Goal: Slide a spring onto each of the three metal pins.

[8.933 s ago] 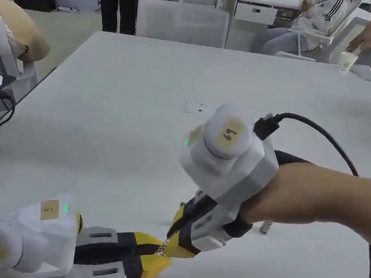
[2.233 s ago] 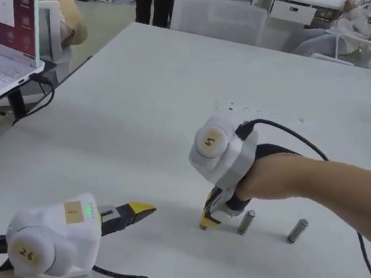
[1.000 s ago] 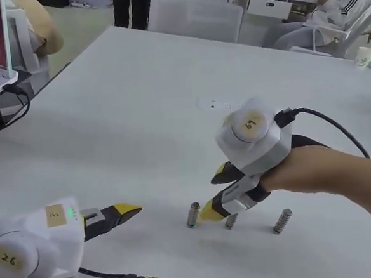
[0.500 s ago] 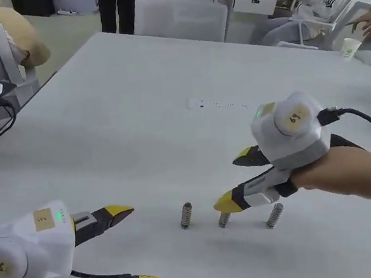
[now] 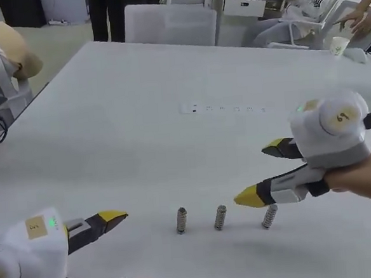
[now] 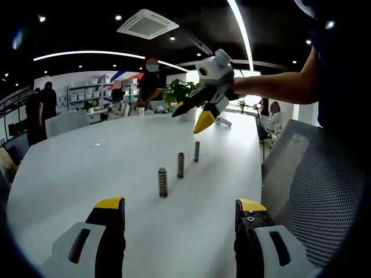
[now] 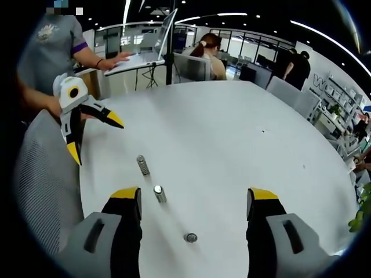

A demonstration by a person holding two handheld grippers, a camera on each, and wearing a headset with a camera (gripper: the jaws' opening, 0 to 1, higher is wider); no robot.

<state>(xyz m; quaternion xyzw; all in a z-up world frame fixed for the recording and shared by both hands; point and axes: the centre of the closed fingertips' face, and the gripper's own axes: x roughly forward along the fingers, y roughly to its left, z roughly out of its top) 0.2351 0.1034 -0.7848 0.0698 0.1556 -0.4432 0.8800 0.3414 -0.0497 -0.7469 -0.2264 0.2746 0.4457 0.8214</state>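
Three small coil springs stand upright in a row on the white table (image 5: 139,117): the left spring (image 5: 181,220), the middle spring (image 5: 220,217) and the right spring (image 5: 268,216). In the left gripper view they are the near spring (image 6: 163,182), the middle spring (image 6: 181,165) and the far spring (image 6: 196,151); any pins inside are hidden. My right gripper (image 5: 259,173) hovers open just above and right of the row, holding nothing. My left gripper (image 5: 133,251) sits open at the bottom left, apart from the springs.
A paper cup (image 5: 338,44) stands at the far right of the table. Chairs (image 5: 168,22) line the far edge, with people seated and standing beyond. Faint marks (image 5: 221,107) dot the table's middle. A laptop (image 7: 145,49) sits beyond the near end.
My right gripper has lifted off the springs and drawn back to the right, open. All three springs stand free in a row. The left gripper has stayed open at the bottom left.
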